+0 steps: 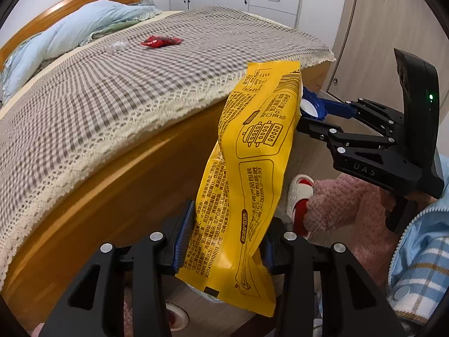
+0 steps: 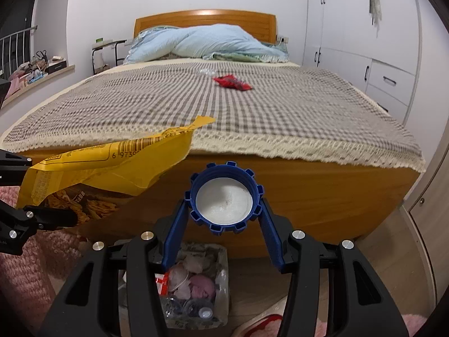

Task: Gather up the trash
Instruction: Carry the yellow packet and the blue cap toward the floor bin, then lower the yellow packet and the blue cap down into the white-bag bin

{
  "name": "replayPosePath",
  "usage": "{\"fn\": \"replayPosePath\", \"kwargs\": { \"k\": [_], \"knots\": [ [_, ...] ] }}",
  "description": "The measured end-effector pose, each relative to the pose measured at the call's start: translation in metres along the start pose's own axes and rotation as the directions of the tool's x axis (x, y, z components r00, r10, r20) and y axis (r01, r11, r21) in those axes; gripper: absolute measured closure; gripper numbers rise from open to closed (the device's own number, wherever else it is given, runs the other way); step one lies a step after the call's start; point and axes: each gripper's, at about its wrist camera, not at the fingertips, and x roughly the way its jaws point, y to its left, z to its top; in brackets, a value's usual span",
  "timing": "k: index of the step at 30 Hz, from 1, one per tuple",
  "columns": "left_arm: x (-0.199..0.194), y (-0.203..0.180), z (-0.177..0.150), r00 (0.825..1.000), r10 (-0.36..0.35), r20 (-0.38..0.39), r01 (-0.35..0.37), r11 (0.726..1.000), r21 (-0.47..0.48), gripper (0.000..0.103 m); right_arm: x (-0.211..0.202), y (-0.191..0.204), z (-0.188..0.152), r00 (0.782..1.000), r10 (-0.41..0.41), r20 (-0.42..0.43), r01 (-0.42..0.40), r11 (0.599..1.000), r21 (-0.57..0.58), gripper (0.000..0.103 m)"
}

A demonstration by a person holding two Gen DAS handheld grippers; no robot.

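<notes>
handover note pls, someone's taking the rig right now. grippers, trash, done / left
Left gripper: shut on the yellow snack wrapper, held up beside the bed's foot end.
Right gripper: shut on the blue bottle cap, above the trash bin on the floor.
Bin: already holds tissues and bottles.
Done: wrapper and cap picked up, neither dropped in yet.
Left: release both into the bin, then fetch the red wrapper and the clear plastic scrap off the checked bedspread.

Left hand-held gripper (image 1: 224, 236) clamped shut, right hand-held gripper (image 2: 224, 210) likewise, side by side
</notes>
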Motion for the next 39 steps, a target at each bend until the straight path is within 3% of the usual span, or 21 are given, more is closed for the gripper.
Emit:
{"fn": "replayPosePath", "kwargs": {
  "k": [20, 29, 39],
  "knots": [
    [0.04, 0.001, -0.034, 0.989, -0.031, -0.143, 0.033, 0.999, 0.011, 0.064, 0.029, 0.004, -0.032, 0.981, 0.042, -0.19, -0.038, 0.999, 0.026, 0.053],
    [0.065, 0.002, -0.046, 0.977, -0.048, -0.21, 0.05, 0.999, 0.005, 0.064, 0.047, 0.007, -0.046, 0.956, 0.047, -0.289, -0.042, 0.999, 0.022, 0.053],
    [0.103, 0.009, -0.06, 0.959, -0.069, -0.276, 0.069, 0.998, -0.011, 0.064, 0.075, 0.01, -0.06, 0.911, 0.073, -0.406, -0.061, 0.997, 0.044, 0.053]
  ]
}}
